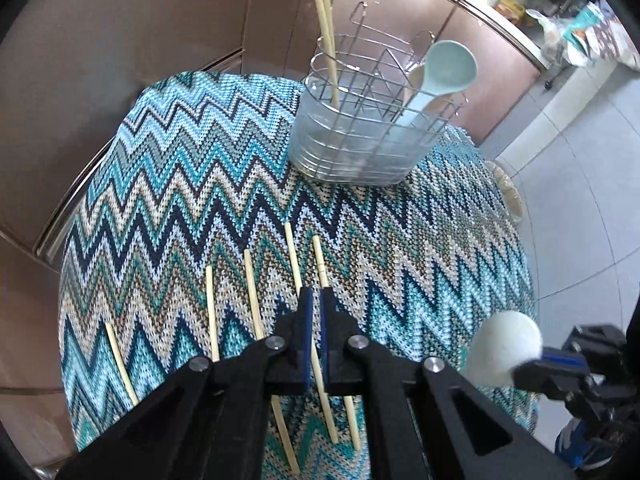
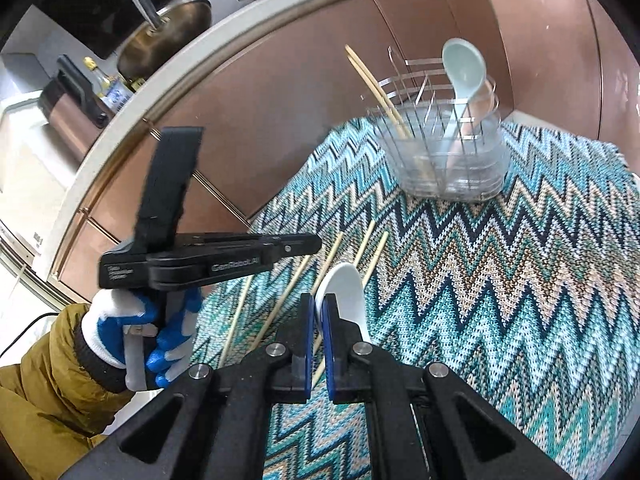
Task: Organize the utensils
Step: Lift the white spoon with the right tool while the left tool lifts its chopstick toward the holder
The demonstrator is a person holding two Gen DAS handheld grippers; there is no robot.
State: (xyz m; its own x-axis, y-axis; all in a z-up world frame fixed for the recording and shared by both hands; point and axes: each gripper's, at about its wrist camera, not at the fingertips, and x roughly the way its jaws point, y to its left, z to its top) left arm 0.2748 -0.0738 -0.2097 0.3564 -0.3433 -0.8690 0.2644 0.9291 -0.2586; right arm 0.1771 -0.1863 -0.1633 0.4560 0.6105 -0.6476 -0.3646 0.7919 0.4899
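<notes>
A wire utensil holder [image 1: 366,136] [image 2: 448,148] stands at the far side of the zigzag cloth, holding two chopsticks [image 1: 327,36] and a pale blue spoon [image 1: 448,66]. Several chopsticks [image 1: 251,294] lie on the cloth before me. My left gripper [image 1: 316,300] hovers over them with its jaws nearly closed around one chopstick [image 1: 320,264]. My right gripper [image 2: 318,306] is shut on a white spoon [image 2: 346,292], held above the cloth; it also shows at the right of the left wrist view [image 1: 502,346].
The zigzag cloth [image 1: 420,240] covers a small round table. Brown cabinet doors [image 2: 280,92] stand behind it. A counter with a pan [image 2: 160,36] and bottles is at the upper left. Tiled floor [image 1: 580,184] lies to the right.
</notes>
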